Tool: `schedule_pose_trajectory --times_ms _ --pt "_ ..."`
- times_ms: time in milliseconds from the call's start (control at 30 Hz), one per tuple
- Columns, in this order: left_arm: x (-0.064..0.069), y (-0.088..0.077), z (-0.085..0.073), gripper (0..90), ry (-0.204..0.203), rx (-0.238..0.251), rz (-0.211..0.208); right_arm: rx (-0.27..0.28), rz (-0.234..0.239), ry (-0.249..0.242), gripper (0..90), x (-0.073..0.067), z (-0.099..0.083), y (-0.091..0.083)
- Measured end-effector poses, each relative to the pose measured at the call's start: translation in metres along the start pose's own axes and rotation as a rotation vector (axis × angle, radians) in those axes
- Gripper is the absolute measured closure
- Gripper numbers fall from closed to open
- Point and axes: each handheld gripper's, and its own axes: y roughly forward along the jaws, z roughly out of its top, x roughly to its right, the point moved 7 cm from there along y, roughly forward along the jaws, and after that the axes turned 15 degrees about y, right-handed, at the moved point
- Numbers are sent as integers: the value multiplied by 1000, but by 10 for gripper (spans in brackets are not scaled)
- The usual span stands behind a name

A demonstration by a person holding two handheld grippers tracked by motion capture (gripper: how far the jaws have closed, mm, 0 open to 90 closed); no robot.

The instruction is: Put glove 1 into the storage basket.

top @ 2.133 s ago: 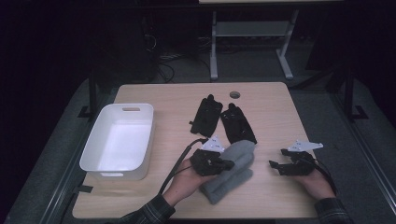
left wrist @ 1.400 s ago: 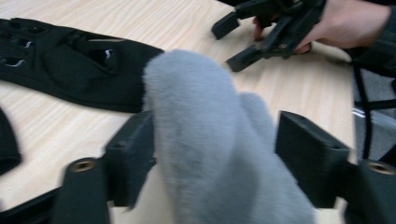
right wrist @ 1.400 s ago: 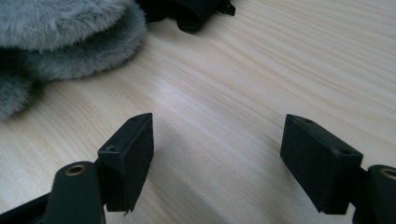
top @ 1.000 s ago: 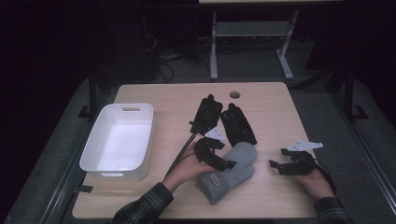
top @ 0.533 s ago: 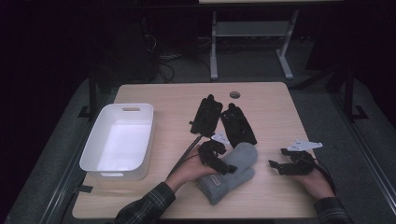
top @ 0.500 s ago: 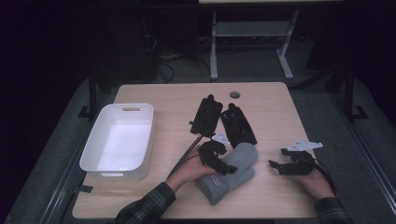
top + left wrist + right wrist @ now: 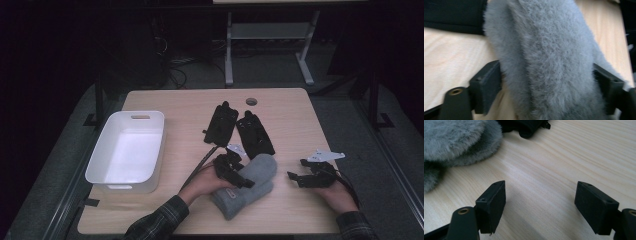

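Grasp step: your left gripper (image 7: 239,176) straddles the grey fuzzy mitten (image 7: 549,57) lying on the surface (image 7: 290,115); its jaws, just closing, touch both sides. Next, squeeze firmly, then lift. Right gripper (image 7: 544,205) rests wide, empty.

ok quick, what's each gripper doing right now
Left gripper: jaws closing around the grey fuzzy mitten, both sides touching the fur.
Right gripper: open, empty, over bare table.

No text, label, brand, number or sign can be read anywhere in these pictures (a small pale patch is seen near the cuff of the grey mitten (image 7: 245,182), but it is too small and blurred to be deciphered).
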Motion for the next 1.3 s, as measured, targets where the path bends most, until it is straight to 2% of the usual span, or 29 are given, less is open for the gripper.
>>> schedule_pose_trajectory --times_ms 133,333,467,500,533,667,767,1067,1300 --pt "1 1 -1 289 -14 20 -51 0 0 0 248 0 0 0" --pt "2 1 -2 407 -27 28 -103 0 0 1 248 0 0 0" --pt "3 0 -2 519 -11 37 -123 1 0 0 248 0 0 0" --pt "3 0 -1 566 -5 32 -119 1 0 -1 248 0 0 0" --pt "4 -1 -1 566 -7 32 -114 1 0 0 248 0 0 0" --pt "8 -3 2 650 33 9 -77 0 0 -1 248 0 0 0" --pt "10 -6 5 685 40 -3 -55 0 1 -2 248 0 0 0" --pt "17 -15 13 709 55 -5 -20 0 2 -3 247 0 0 0" --pt "19 -31 20 710 66 26 9 -3 7 -6 229 -1 0 1"
